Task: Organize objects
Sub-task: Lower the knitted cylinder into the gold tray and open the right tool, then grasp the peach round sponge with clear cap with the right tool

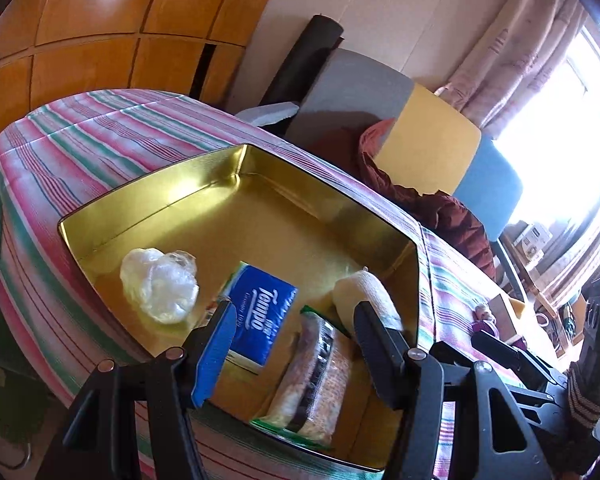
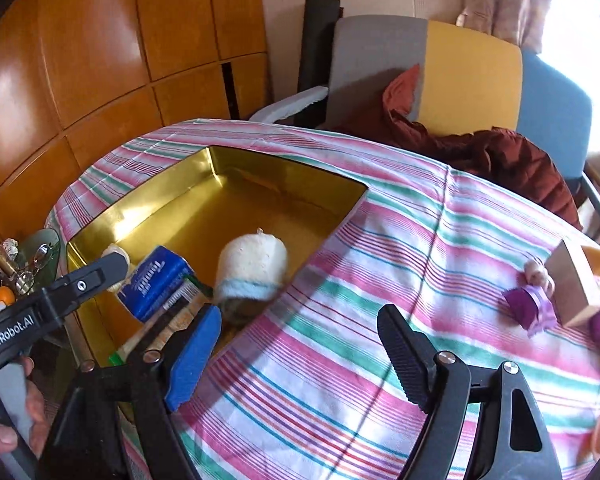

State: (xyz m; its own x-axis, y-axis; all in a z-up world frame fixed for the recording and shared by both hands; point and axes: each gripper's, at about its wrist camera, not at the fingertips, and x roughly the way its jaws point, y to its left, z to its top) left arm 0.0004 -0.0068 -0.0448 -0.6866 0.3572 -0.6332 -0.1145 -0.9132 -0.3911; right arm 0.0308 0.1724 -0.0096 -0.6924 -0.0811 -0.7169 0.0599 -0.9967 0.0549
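A gold tin tray (image 1: 220, 184) (image 2: 172, 208) sits on the striped tablecloth. In it lie a crumpled clear plastic bag (image 1: 160, 284), a blue Tempo tissue pack (image 1: 260, 312) (image 2: 156, 280), a snack packet (image 1: 316, 376) and a rolled white towel (image 1: 364, 292) (image 2: 252, 264). My left gripper (image 1: 296, 312) is open and empty just above the tissue pack and snack packet; it also shows in the right wrist view (image 2: 112, 264). My right gripper (image 2: 300, 316) is open and empty over the cloth beside the tray. A wooden block (image 2: 572, 284) and a purple-wrapped doll (image 2: 532, 304) lie at the right.
A grey, yellow and blue chair (image 2: 468, 72) with a dark red jacket (image 2: 500, 156) stands behind the table. Wooden cabinets (image 2: 100, 60) are at the left. A glass shelf with glasses and small items (image 2: 24, 264) is at the far left.
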